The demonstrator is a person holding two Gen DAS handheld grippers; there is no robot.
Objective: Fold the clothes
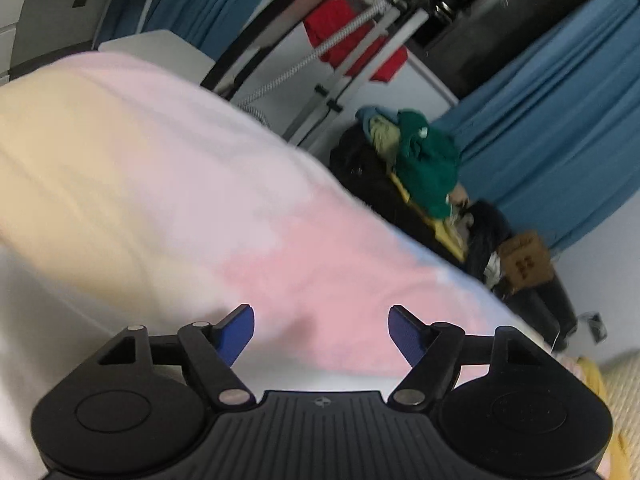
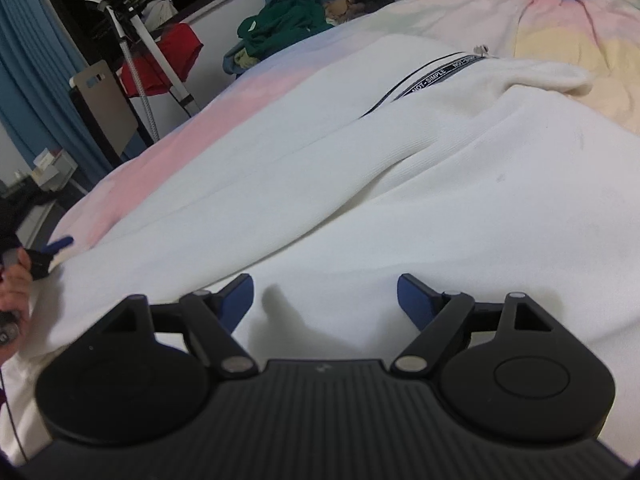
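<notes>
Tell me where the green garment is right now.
The green garment is off the bed, piled on dark clutter by the blue curtain. In the right wrist view it sits top centre, beyond the white garment, right of the red cloth.

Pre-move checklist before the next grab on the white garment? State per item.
1. Right gripper open, nothing between the pads: ok.
2. Left gripper open, empty: ok.
3. White knit garment with black printed tape spread on the pastel bedsheet: ok.
4. Garment flat: not ok, long ridges.
5. Left gripper at the garment's edge: cannot tell; its view is blurred.
6. Hem location: cannot tell.
</notes>
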